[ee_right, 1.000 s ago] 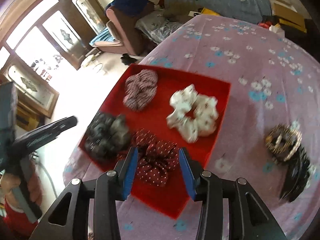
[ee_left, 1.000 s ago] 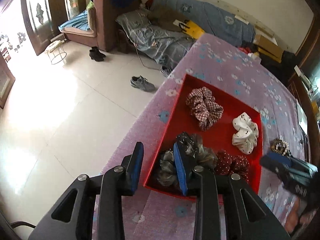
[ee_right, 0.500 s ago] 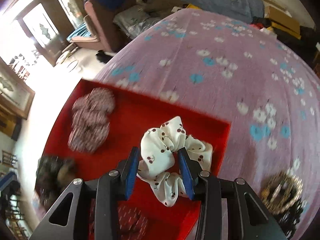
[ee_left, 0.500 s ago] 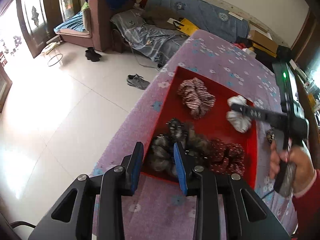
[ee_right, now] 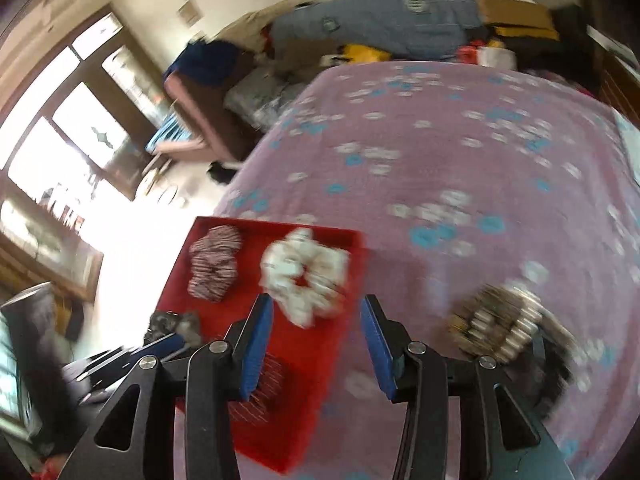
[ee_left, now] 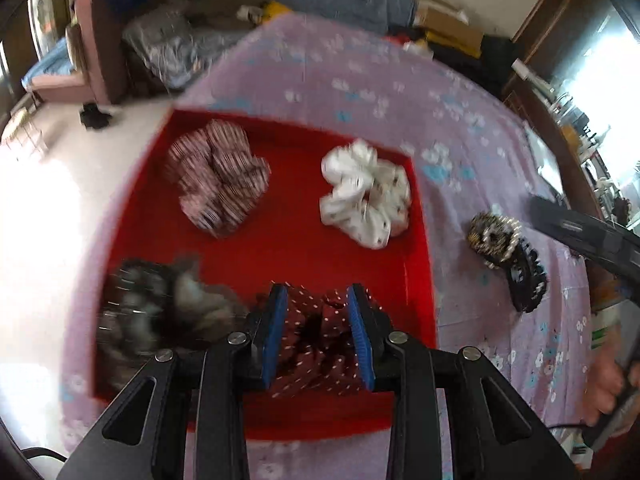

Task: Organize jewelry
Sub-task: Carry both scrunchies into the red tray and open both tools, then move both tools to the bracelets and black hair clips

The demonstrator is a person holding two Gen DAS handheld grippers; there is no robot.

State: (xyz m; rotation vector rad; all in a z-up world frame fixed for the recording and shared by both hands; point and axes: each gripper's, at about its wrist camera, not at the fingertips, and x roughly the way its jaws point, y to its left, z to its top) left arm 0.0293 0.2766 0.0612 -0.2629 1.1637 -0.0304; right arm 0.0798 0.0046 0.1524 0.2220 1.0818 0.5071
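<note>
Your left hand-held gripper (ee_left: 320, 330) hangs low over the near edge of the red tray (ee_left: 132, 216), its blue pads parted moderately on either side of the dark red dotted scrunchie (ee_left: 316, 344); motion blur leaves it unclear whether the pads touch the fabric. Your right hand-held gripper (ee_right: 316, 346) hovers above the tray's right rim (ee_right: 344, 344), fingers spread wide and holding nothing, angled forward over the purple floral cloth (ee_right: 460, 152) that covers the surface.

Inside the tray, nearest you, the dotted scrunchie lies beside a blurred grey fluffy hair piece (ee_left: 160, 312) in the near left corner. Farther in, a plaid scrunchie (ee_left: 218, 178) sits toward the far left and a white scrunchie (ee_left: 366, 200) with small dark spots lies against the far right wall, the two well apart.

Outside the tray, on the cloth to its right, a beaded gold-and-pearl hair claw (ee_left: 494, 236) rests touching a black claw clip (ee_left: 526, 278); in the right wrist view the beaded piece (ee_right: 496, 326) lies just beyond your right finger. Your right hand (ee_left: 608, 384) grips its handle at the left view's edge.
</note>
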